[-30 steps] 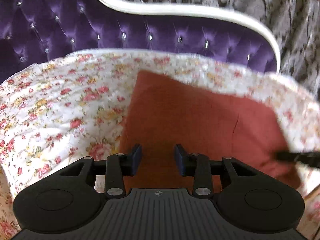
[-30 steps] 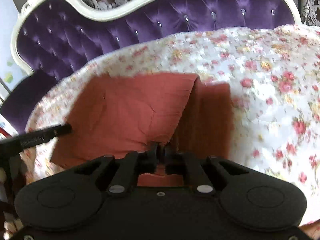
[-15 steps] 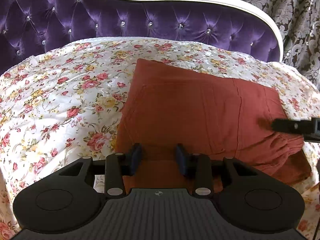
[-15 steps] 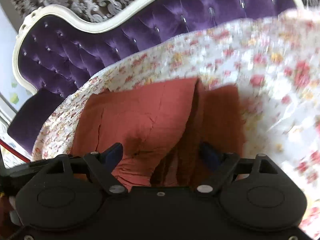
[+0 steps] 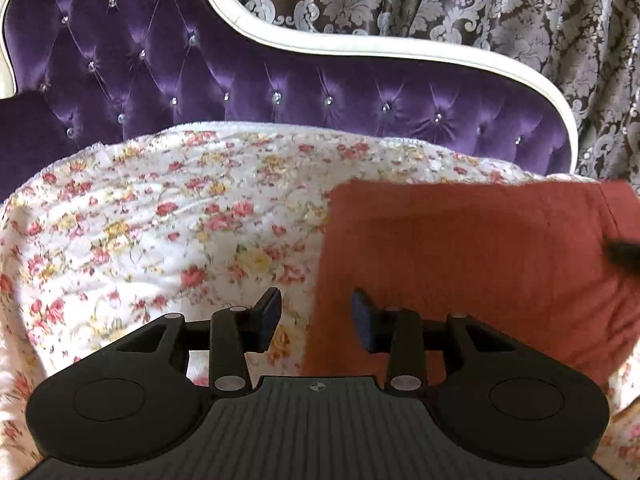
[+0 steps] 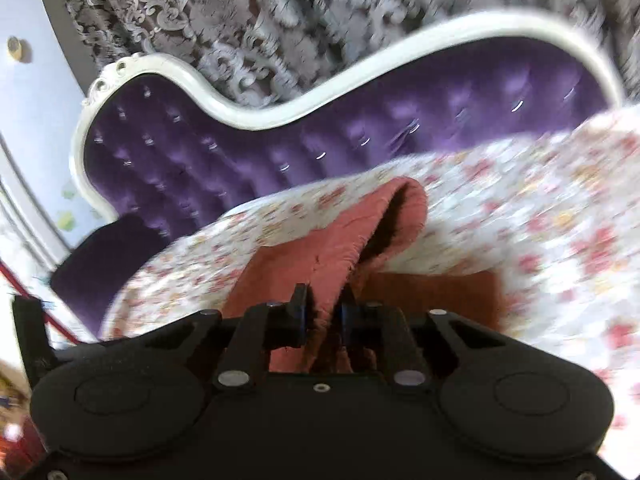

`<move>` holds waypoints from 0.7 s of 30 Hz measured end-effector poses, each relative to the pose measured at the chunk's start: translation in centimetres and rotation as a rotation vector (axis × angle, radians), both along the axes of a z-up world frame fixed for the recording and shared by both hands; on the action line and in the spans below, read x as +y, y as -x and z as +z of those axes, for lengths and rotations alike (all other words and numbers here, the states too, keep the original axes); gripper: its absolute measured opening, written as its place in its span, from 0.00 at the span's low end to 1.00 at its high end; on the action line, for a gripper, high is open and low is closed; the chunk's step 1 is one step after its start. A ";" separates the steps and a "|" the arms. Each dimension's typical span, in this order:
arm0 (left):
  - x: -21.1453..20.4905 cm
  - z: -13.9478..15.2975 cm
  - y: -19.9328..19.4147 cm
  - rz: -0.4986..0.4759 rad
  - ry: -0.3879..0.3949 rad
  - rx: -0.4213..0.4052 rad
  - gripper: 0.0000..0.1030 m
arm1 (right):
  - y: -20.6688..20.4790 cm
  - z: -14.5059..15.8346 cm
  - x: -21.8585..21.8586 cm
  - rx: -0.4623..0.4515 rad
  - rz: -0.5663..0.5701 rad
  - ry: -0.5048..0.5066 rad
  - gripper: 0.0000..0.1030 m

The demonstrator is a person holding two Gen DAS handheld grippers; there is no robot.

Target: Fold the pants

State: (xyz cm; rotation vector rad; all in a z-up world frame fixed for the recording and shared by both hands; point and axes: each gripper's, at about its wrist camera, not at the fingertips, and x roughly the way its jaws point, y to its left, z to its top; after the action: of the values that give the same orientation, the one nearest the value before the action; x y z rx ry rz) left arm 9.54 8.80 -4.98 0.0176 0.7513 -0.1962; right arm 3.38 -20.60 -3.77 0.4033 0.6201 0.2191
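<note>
The rust-red pants (image 5: 460, 264) lie folded on the floral bedspread (image 5: 160, 232), to the right in the left wrist view. My left gripper (image 5: 316, 316) is open and empty, hovering over the pants' left edge. In the right wrist view my right gripper (image 6: 324, 312) is shut on a fold of the pants (image 6: 344, 236) and holds that part lifted off the bedspread (image 6: 540, 216); the rest lies below. The right gripper's tip (image 5: 624, 252) shows blurred at the right edge of the left wrist view.
A purple tufted headboard (image 5: 280, 84) with a white curved frame stands behind the bed. A patterned grey curtain (image 5: 480, 4) hangs behind it. The left gripper's edge (image 6: 28, 332) shows at the left of the right wrist view.
My right gripper opened, then shut on the pants and lifted a fold up. My left gripper shifted left, from over the pants to their left edge, staying open.
</note>
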 end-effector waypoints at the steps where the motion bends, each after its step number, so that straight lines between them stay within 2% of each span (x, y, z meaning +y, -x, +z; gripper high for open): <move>1: -0.2 0.0 -0.3 -0.007 -0.005 0.006 0.36 | -0.2 -0.9 -0.4 0.041 -0.011 0.031 0.25; 4: -1.8 -0.6 -1.1 -0.031 -0.059 0.018 0.36 | -1.7 -5.1 -0.9 0.214 -0.018 0.052 0.28; 5: -2.4 -0.7 -1.2 -0.041 -0.075 0.017 0.37 | -1.7 -5.9 -0.9 0.224 -0.023 0.061 0.30; 9: -4.0 -1.5 -1.9 -0.065 -0.114 0.033 0.37 | -1.4 -6.3 -1.3 0.214 -0.037 0.036 0.31; 10: -4.2 -2.0 -2.1 -0.065 -0.118 0.052 0.37 | -1.5 -6.4 -1.5 0.220 -0.039 0.033 0.31; 12: -4.2 -3.7 -3.3 -0.058 -0.123 0.139 0.39 | -1.4 -6.6 -1.7 0.221 -0.032 0.032 0.31; 14: -3.6 -4.6 -3.7 -0.036 -0.085 0.150 0.46 | -1.6 -6.6 -1.6 0.221 -0.026 0.040 0.32; 17: -2.3 -4.8 -3.9 -0.006 0.003 0.186 0.47 | -1.4 -6.9 -1.1 0.226 -0.028 0.075 0.35; 18: -2.1 -4.9 -3.9 -0.010 0.010 0.189 0.47 | -1.5 -7.0 -0.9 0.226 -0.030 0.083 0.35; 21: -2.9 -4.9 -3.7 -0.029 -0.035 0.183 0.48 | -1.5 -7.2 -0.9 0.218 -0.030 0.091 0.36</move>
State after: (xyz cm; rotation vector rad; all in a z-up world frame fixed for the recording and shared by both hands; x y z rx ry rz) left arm 13.24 5.93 -9.89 0.0441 0.9373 -0.2147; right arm 4.86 -21.45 -10.96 0.3506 0.8343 0.1185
